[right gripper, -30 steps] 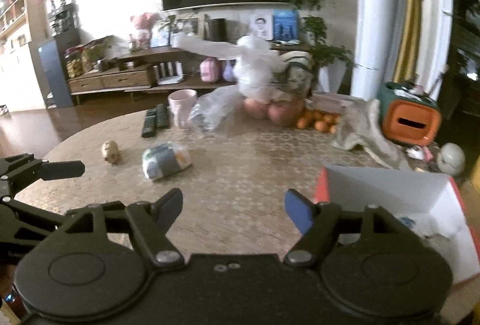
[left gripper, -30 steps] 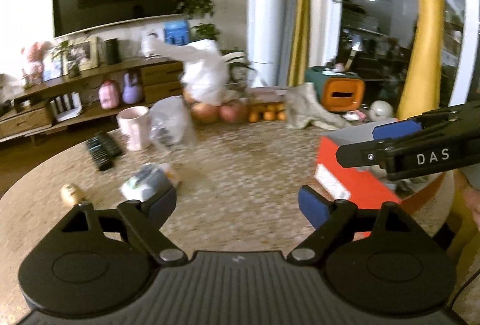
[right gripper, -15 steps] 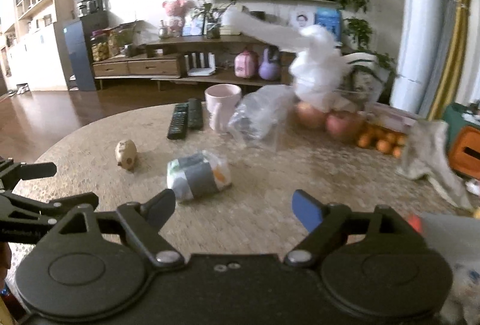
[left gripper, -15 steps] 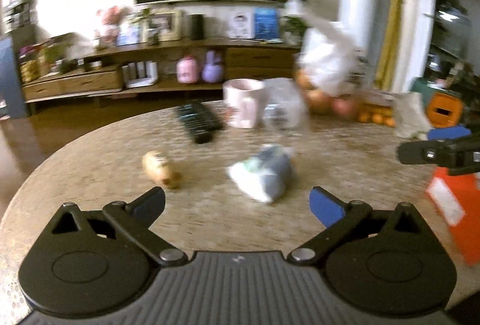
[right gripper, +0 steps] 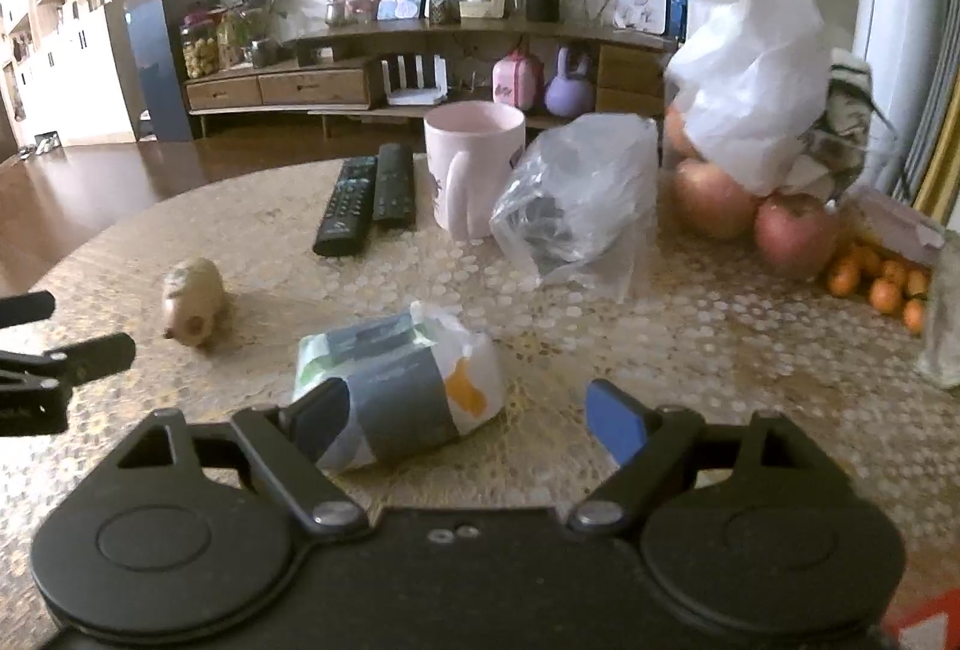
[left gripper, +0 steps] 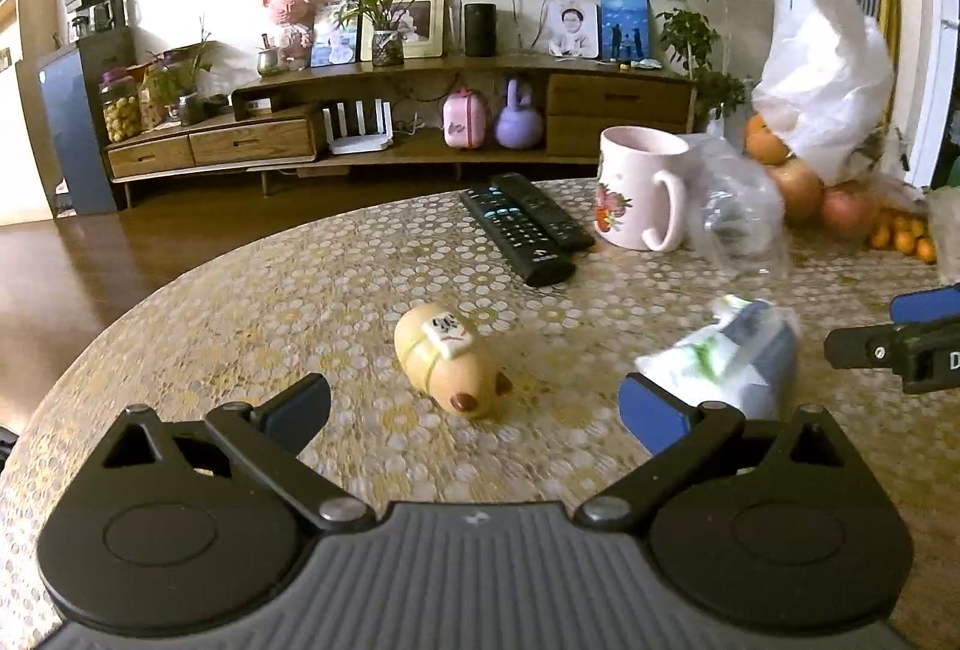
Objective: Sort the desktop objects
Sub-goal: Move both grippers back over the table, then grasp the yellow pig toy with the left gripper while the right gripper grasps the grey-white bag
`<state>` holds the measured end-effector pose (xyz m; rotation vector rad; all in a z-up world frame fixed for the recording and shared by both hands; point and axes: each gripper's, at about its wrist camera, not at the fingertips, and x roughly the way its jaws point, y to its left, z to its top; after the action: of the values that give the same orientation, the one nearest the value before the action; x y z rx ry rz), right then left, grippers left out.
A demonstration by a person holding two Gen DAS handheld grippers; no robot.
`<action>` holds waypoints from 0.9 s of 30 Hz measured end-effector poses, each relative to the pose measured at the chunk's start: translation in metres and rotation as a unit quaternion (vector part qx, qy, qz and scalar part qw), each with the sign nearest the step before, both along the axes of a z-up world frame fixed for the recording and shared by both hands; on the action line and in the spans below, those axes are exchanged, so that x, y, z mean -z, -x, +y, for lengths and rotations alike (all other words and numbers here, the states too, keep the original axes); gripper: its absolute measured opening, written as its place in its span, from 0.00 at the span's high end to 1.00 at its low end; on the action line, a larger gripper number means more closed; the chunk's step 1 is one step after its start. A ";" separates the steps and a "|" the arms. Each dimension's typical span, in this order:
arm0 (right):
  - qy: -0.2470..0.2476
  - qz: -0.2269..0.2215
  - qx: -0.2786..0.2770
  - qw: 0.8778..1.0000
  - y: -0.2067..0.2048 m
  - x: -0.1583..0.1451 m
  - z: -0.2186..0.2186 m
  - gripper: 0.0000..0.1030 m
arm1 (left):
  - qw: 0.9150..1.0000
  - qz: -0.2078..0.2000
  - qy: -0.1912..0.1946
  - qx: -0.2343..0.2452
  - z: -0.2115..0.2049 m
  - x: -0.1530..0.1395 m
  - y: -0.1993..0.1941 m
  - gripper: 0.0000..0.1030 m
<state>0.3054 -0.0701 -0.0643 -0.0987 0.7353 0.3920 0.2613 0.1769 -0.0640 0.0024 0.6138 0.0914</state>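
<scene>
A small tan pig toy (left gripper: 451, 366) lies on the round patterned table, just ahead of my open, empty left gripper (left gripper: 475, 410); it also shows in the right wrist view (right gripper: 193, 302). A soft pack of tissues (right gripper: 403, 380) lies just ahead of my open, empty right gripper (right gripper: 469, 417), close to its left finger; the pack shows in the left wrist view (left gripper: 739, 357). The right gripper's fingers (left gripper: 882, 344) reach in from the right edge of the left wrist view.
Farther back stand two black remotes (left gripper: 523, 228), a pink mug (left gripper: 642, 195), a clear plastic bag (right gripper: 576, 201), apples (right gripper: 793, 234) under a white bag (right gripper: 757, 111), and small oranges (right gripper: 882, 282). The table's edge (left gripper: 198, 273) curves at the left.
Both grippers have swung left, away from the red box, and moved closer to the pig toy and the tissue pack. Both stay open.
</scene>
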 end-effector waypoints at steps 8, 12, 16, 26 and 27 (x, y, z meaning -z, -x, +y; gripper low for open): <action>0.004 0.000 -0.008 1.000 -0.028 0.020 0.016 0.17 | 1.000 0.008 -0.012 -0.005 0.006 0.019 -0.034 0.00; 0.004 0.011 0.001 1.000 -0.042 0.033 0.020 0.17 | 1.000 0.016 0.000 -0.019 0.014 0.029 -0.050 0.00; 0.000 0.018 -0.004 1.000 -0.046 0.042 0.021 0.19 | 0.999 0.016 0.001 -0.029 0.019 0.037 -0.059 0.00; -0.010 0.020 -0.013 1.000 -0.044 0.053 0.023 0.32 | 0.999 0.019 -0.003 -0.038 0.021 0.053 -0.068 0.06; -0.010 0.019 -0.014 1.000 -0.043 0.053 0.023 0.34 | 0.999 0.022 -0.001 -0.039 0.022 0.053 -0.069 0.12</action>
<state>0.3487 -0.0468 -0.1175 -0.0831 0.7677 0.4297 0.3299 0.1987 -0.1175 -0.0179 0.6578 0.1668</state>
